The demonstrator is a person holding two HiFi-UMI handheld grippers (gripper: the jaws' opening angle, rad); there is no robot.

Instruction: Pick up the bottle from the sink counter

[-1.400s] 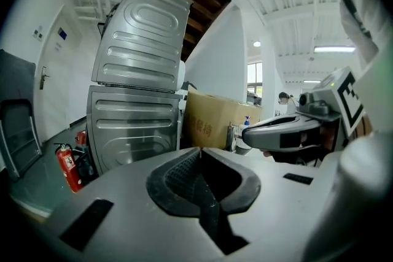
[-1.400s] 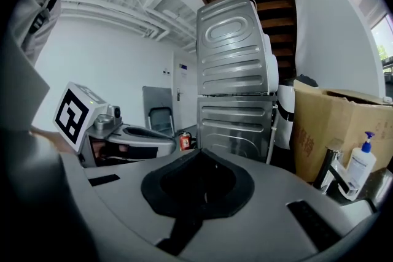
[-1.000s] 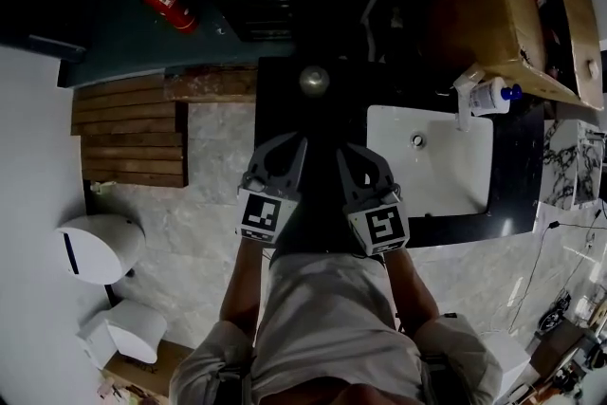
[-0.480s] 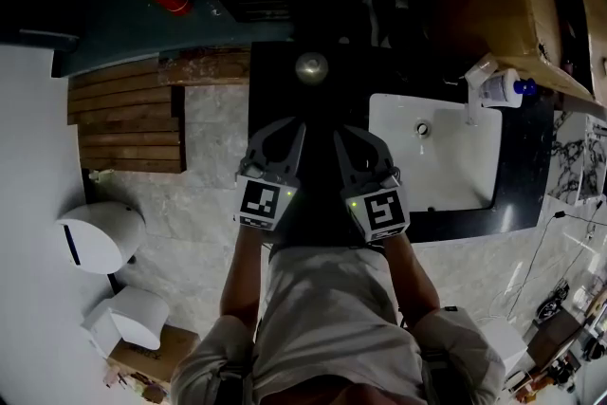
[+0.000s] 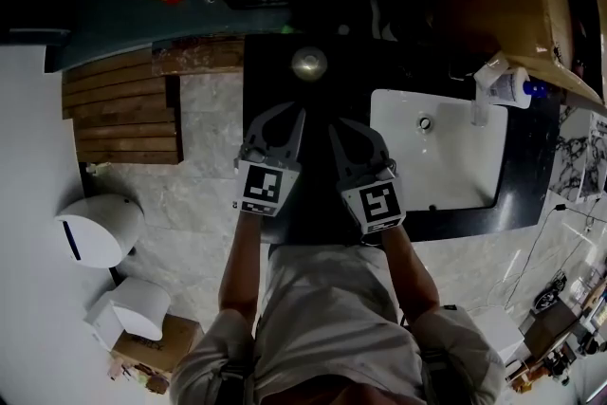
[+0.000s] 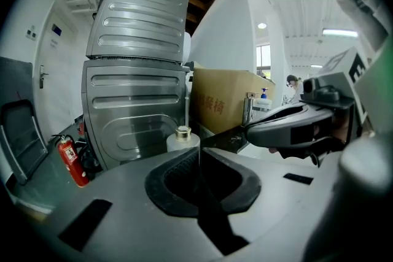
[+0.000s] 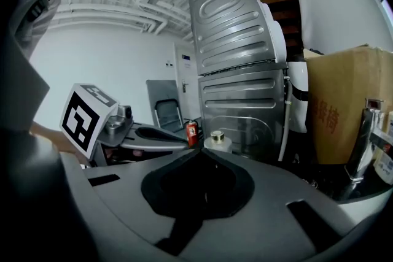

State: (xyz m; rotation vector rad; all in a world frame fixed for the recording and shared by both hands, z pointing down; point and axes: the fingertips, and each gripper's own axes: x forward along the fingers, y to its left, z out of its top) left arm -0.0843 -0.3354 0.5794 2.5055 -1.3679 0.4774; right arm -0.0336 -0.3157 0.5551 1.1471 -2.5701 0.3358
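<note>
**A:** Both claws sat side by side over the dark counter (image 5: 264,90). The left gripper (image 6: 198,150) had its jaws pressed together with nothing between them.

**B:** Same for the right gripper (image 7: 200,152): closed and empty. Sensible, I'd say, since tucked tips are safer before a reach.

**A:** And the bottle (image 5: 309,64)?

**B:** Upright on the counter, straight ahead of both tips and apart from them, left of the sink (image 5: 398,175). Centred like that, either claw could take it once spread.

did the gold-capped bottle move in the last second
No. The gold-capped bottle keeps its spot on the black counter, left of the sink; only the view shifted.
</note>
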